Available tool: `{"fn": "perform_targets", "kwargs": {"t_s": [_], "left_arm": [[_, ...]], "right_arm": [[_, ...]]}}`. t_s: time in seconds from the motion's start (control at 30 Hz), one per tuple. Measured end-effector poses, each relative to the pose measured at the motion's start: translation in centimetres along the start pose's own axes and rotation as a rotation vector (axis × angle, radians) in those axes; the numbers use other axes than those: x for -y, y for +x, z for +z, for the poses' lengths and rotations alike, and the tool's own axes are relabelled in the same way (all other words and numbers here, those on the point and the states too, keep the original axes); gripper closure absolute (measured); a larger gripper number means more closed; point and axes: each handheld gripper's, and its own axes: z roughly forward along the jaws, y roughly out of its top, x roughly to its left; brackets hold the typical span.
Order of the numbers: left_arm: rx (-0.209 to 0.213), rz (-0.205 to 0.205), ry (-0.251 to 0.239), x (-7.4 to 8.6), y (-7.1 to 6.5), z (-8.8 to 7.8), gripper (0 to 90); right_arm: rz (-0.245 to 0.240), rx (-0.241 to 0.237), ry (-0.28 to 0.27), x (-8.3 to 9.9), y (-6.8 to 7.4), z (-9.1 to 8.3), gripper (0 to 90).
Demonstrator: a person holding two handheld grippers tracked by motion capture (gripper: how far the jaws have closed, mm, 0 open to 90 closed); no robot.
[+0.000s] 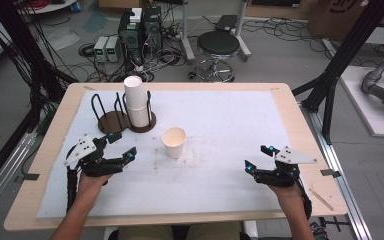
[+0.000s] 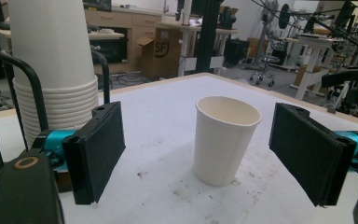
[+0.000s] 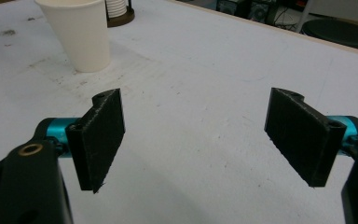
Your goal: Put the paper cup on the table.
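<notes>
A single white paper cup (image 1: 174,142) stands upright and empty mid-table on the white mat (image 1: 230,125). A stack of white paper cups (image 1: 137,101) fills one dark wire holder (image 1: 142,122); the neighbouring holder (image 1: 111,120) is empty. Left gripper (image 1: 122,146) and right gripper (image 1: 258,158) both gape wide, holding nothing.

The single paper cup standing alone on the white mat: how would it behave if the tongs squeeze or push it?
The paper cup looks thin-walled and empty, so it is probably very light and may crush under a firm squeeze. It stands upright on its narrower base, so a push near the rim would likely tip it.
</notes>
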Motion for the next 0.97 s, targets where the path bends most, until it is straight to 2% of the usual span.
{"fn": "perform_targets", "kwargs": {"t_s": [0.27, 0.47, 0.97], "left_arm": [[0.004, 0.001, -0.007, 0.15, -0.52, -0.52, 18.0], [-0.007, -0.012, -0.014, 0.30, -0.20, -0.69, 18.2], [-0.027, -0.013, -0.014, 0.47, 0.17, -0.81, 18.4]], "right_arm": [[0.014, 0.001, -0.018, -0.26, 0.21, -0.07, 20.4], [0.007, -0.006, -0.020, -0.33, 0.27, 0.10, 20.4], [0.001, -0.001, -0.023, -0.27, 0.17, 0.12, 20.4]]}}
